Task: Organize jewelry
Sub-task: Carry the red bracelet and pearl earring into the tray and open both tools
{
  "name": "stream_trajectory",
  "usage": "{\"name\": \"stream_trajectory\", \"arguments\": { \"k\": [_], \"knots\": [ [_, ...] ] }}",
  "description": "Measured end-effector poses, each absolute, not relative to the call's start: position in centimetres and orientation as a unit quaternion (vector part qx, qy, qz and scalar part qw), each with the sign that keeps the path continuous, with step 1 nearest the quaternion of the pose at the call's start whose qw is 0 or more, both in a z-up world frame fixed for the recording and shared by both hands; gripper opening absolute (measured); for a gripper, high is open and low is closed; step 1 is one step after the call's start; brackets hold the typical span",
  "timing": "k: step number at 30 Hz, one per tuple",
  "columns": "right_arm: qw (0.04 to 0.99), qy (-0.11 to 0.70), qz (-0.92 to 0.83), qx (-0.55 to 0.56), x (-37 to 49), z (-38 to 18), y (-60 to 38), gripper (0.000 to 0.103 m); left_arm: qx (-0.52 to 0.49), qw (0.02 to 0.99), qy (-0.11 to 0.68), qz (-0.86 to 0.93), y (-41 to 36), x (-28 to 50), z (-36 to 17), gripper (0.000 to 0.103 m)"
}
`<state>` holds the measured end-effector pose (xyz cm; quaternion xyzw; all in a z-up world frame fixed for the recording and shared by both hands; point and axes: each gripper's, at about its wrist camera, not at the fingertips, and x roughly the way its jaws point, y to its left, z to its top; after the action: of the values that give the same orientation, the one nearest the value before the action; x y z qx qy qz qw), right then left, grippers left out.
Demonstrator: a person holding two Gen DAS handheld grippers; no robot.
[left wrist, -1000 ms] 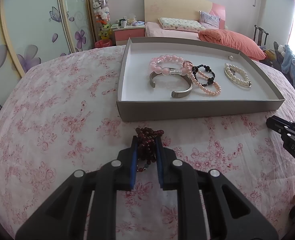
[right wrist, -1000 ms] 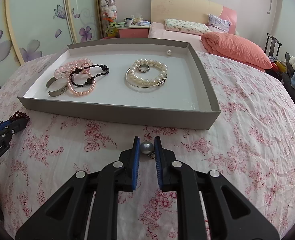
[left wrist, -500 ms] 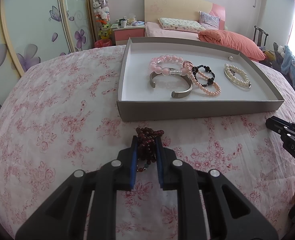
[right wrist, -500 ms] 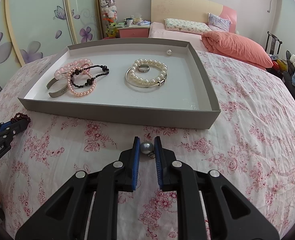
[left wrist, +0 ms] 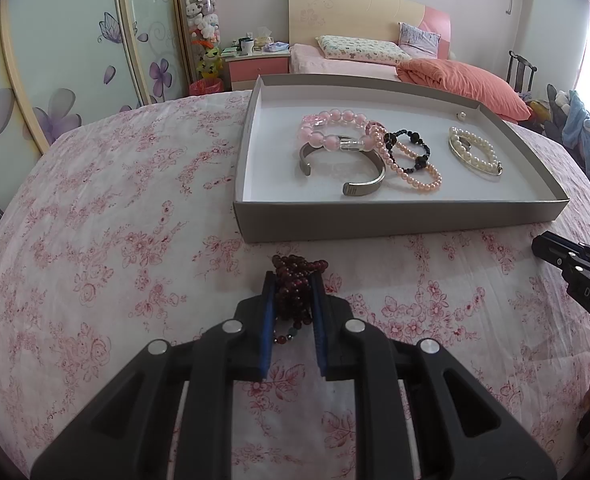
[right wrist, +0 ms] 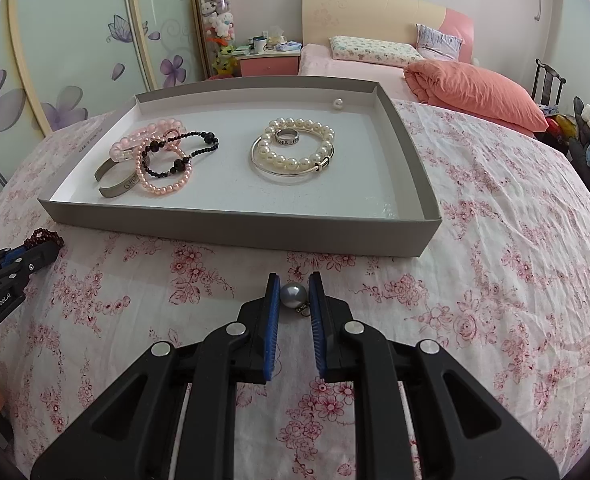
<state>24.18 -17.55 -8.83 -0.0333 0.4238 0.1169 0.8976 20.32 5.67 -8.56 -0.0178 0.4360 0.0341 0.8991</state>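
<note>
My left gripper (left wrist: 293, 280) is shut on a dark red bead bracelet (left wrist: 295, 288), just in front of the grey tray (left wrist: 375, 224). My right gripper (right wrist: 294, 280) is shut on a grey pearl earring (right wrist: 294, 293), just in front of the tray's front wall (right wrist: 255, 226). The tray holds a pink bead bracelet (left wrist: 331, 126), a silver cuff (left wrist: 359, 184), a peach pearl bracelet (left wrist: 415, 176), a black bead bracelet (left wrist: 409, 148), a white pearl bracelet (right wrist: 295, 148) with a silver ring (right wrist: 289, 137) and a loose white pearl (right wrist: 337, 103).
Everything sits on a floral pink-and-white cloth (left wrist: 115, 240). The right gripper shows at the right edge of the left wrist view (left wrist: 575, 268); the left gripper shows at the left edge of the right wrist view (right wrist: 11, 268). A bed with pillows stands behind.
</note>
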Motion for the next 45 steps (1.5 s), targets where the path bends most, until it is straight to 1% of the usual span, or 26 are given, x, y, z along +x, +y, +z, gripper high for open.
{"name": "stream_trajectory", "arguments": {
  "k": [3,7,9,16,22,26,29,45],
  "knots": [
    [0.896,0.425,0.128,-0.018,24.4,-8.9,-18.0,0.016,-0.032,0.900,0.434,0.019,6.0,20.4,-8.5,0.017],
    [0.888,0.432,0.153,0.048,24.5,-8.5,-19.5,0.016,-0.077,0.902,0.425,-0.007,7.1,19.6,-8.2,0.017],
    [0.892,0.417,0.160,0.071,24.0,-7.6,-20.0,0.016,-0.077,0.909,0.409,-0.012,7.1,19.0,-7.4,0.017],
    [0.941,0.287,0.171,0.057,20.5,-1.2,-19.3,0.016,-0.069,0.945,0.320,-0.018,5.7,16.8,-2.3,0.017],
    [0.969,0.189,0.156,0.013,17.8,2.2,-17.5,0.016,-0.018,0.970,0.241,0.005,3.2,15.4,1.2,0.017],
    [0.976,0.152,0.156,0.003,17.0,3.3,-17.4,0.016,-0.003,0.978,0.208,0.005,2.2,14.5,2.4,0.017],
    [0.978,0.140,0.153,0.001,16.8,3.4,-17.3,0.016,-0.007,0.979,0.202,0.001,1.9,14.5,2.8,0.017],
    [0.979,0.137,0.148,0.016,18.7,3.5,-17.8,0.016,-0.009,0.979,0.203,-0.007,1.7,16.4,2.5,0.017]
  ]
}}
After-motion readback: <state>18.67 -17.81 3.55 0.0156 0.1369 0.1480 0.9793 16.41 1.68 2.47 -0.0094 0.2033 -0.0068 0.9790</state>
